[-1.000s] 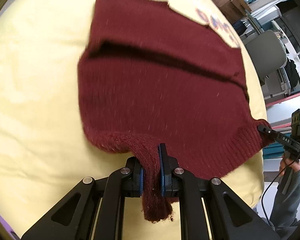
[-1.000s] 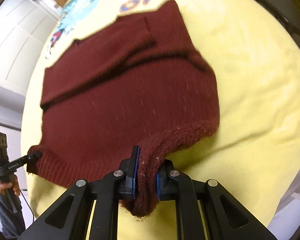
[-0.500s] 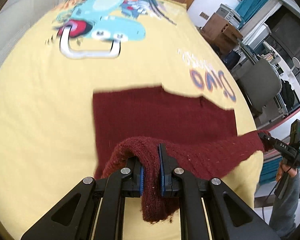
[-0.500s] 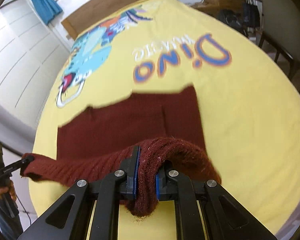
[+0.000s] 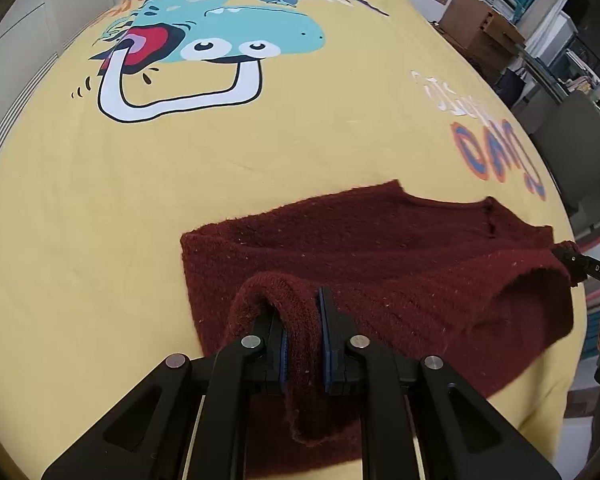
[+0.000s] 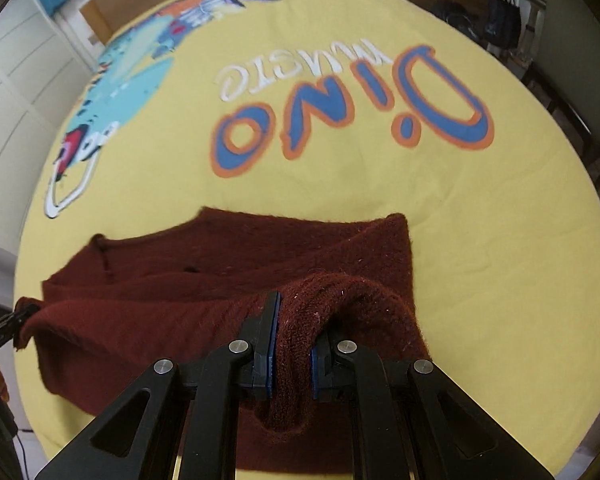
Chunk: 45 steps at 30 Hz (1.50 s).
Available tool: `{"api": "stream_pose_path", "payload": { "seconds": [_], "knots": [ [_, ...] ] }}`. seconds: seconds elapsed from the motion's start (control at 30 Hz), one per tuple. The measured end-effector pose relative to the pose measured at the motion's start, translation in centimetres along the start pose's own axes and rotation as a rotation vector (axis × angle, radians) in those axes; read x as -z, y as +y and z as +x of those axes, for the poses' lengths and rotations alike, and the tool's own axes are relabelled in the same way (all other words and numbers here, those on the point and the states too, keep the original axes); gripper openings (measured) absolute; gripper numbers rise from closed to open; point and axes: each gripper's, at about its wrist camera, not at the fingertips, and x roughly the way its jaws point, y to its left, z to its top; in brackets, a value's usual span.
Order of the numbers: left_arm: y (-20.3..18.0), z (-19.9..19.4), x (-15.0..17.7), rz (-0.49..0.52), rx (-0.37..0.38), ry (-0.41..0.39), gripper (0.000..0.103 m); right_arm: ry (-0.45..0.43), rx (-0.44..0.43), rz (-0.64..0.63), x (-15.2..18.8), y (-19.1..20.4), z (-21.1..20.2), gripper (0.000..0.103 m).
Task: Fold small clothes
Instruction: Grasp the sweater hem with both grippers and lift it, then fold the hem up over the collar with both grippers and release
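Note:
A dark red knitted sweater (image 5: 380,248) lies on a yellow dinosaur-print bedspread (image 5: 100,208). My left gripper (image 5: 302,340) is shut on the ribbed hem at one bottom corner and holds it above the lower part of the sweater. My right gripper (image 6: 292,344) is shut on the other hem corner of the sweater (image 6: 220,264). The hem hangs taut between the two grippers, raised over the rest of the garment. The right gripper's tip also shows at the far right of the left wrist view (image 5: 580,266).
The bedspread (image 6: 500,240) carries a teal dinosaur (image 5: 220,36) and "Dino" lettering (image 6: 340,120). A grey chair (image 5: 572,152) and brown boxes (image 5: 476,24) stand beside the bed. White closet doors (image 6: 12,92) line the other side.
Both grippers have lifted the sweater's hem and carried it forward over the garment toward the neckline. The views have tilted up to show much more of the bedspread.

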Motion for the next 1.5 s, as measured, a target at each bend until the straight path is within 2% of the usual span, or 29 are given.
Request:
{"api": "stream_pose_path", "payload": {
  "seconds": [0.07,0.17,0.23,0.27,0.3,0.33,0.37,0.4,0.43,0.47,0.57,0.63,0.73,0.87,1.0,1.1,1.17,1.27,1.5],
  "knots": [
    [0.0,0.5,0.0,0.003,-0.012,0.002,0.014,0.009,0.003,0.024,-0.2,-0.5,0.9,0.012],
    [-0.5,1.3,0.2,0.034,-0.048,0.042,0.021,0.023,-0.018,0.051,-0.2,-0.8,2.0,0.016],
    [-1.1,1.0,0.4,0.061,-0.079,0.039,0.027,0.024,-0.007,0.042,-0.3,-0.8,2.1,0.017],
    [-1.3,0.7,0.5,0.067,-0.084,0.033,0.035,0.023,-0.004,0.039,-0.3,-0.7,2.0,0.019],
    [-1.5,0.3,0.5,0.064,-0.074,0.025,0.05,0.02,-0.002,0.037,-0.3,-0.6,1.8,0.021],
    [-1.6,0.0,0.4,0.057,-0.061,0.02,0.057,0.017,-0.001,0.036,-0.3,-0.5,1.4,0.026],
    [-1.7,-0.4,0.4,0.051,-0.057,0.008,0.073,0.012,0.0,0.034,-0.3,-0.4,1.0,0.033],
    [-1.9,-1.1,0.3,0.055,-0.088,-0.018,0.087,0.002,0.006,0.032,-0.4,-0.3,0.6,0.059],
    [-2.1,-1.7,0.2,0.062,-0.109,-0.04,0.089,-0.017,0.019,0.024,-0.5,-0.1,0.1,0.073],
    [-2.3,-2.2,0.1,0.066,-0.122,-0.056,0.089,-0.041,0.031,0.014,-0.6,0.1,-0.6,0.085],
    [-2.8,-3.3,0.1,0.075,-0.113,-0.065,0.091,-0.101,0.06,-0.023,-0.7,0.7,-2.5,0.085],
    [-3.4,-3.8,0.4,0.086,-0.114,-0.073,0.097,-0.134,0.075,-0.059,-0.4,1.5,-3.5,0.086],
    [-4.6,-3.9,1.1,0.115,-0.114,-0.085,0.1,-0.16,0.086,-0.136,0.8,3.3,-4.1,0.087],
    [-6.7,-2.6,2.5,0.156,-0.106,-0.086,0.102,-0.152,0.102,-0.249,3.3,6.2,-3.2,0.087],
    [-8.9,-0.7,4.7,0.185,-0.102,-0.126,0.102,-0.137,0.117,-0.32,6.4,8.8,-1.3,0.087],
    [-9.7,1.5,6.2,0.199,-0.101,-0.09,0.102,-0.117,0.104,-0.335,8.5,9.8,0.3,0.087],
    [-9.5,2.9,6.9,0.196,-0.111,-0.061,0.102,-0.084,0.113,-0.348,9.5,10.1,1.6,0.087],
    [-7.8,4.3,7.9,0.167,-0.171,-0.041,0.102,-0.062,0.14,-0.357,10.4,9.8,3.2,0.087],
    [-3.4,3.1,8.6,0.124,-0.183,-0.075,0.102,-0.063,0.166,-0.313,9.9,6.5,2.9,0.087]
  ]
}}
